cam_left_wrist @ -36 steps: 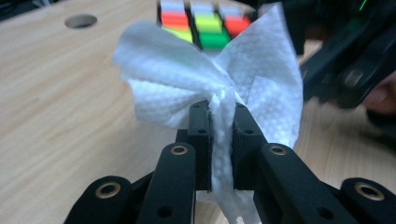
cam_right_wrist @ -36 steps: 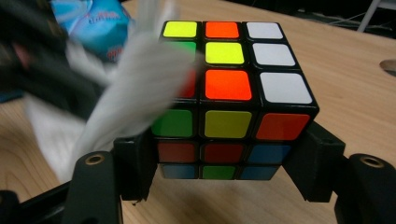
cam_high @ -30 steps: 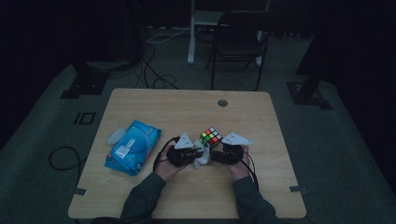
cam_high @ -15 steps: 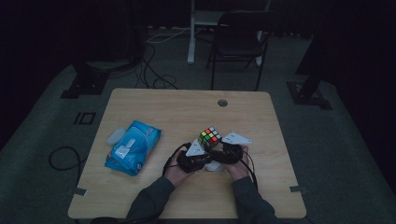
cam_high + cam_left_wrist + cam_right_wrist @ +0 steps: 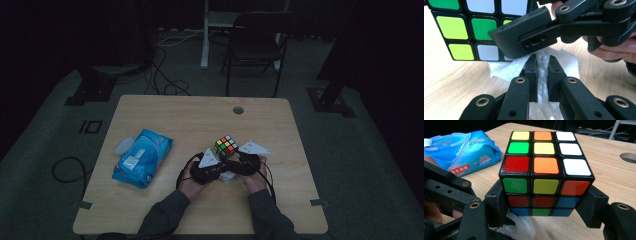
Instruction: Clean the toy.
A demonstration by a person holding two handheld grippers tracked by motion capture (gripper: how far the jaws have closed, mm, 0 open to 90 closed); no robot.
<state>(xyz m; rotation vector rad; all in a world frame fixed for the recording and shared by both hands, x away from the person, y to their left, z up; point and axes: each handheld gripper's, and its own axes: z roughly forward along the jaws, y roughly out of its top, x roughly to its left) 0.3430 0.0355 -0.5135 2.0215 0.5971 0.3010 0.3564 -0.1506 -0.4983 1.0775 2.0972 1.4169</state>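
A scrambled Rubik's cube [image 5: 544, 170] stands on the wooden table [image 5: 175, 115] near its middle. My right gripper [image 5: 544, 206] is shut on the cube's bottom layer, one jaw on each side. A crumpled white wipe [image 5: 544, 67] lies on the table at the foot of the cube [image 5: 464, 27]. My left gripper [image 5: 541, 61] is shut on the wipe, pinching a ridge of it between its pads. One black jaw of the right gripper crosses just above the wipe in the left gripper view. In the high view both hands sit close together just in front of the cube [image 5: 225, 146].
A blue pack of wet wipes [image 5: 142, 157] lies on the left part of the table, also in the right gripper view as the blue pack [image 5: 461, 147]. A round cable hole [image 5: 238, 110] sits near the far edge. A chair [image 5: 255, 45] stands beyond the table.
My left hand has shifted to the right, closing in on the right gripper and the cube, then held still. The right gripper and the cube have stayed put.
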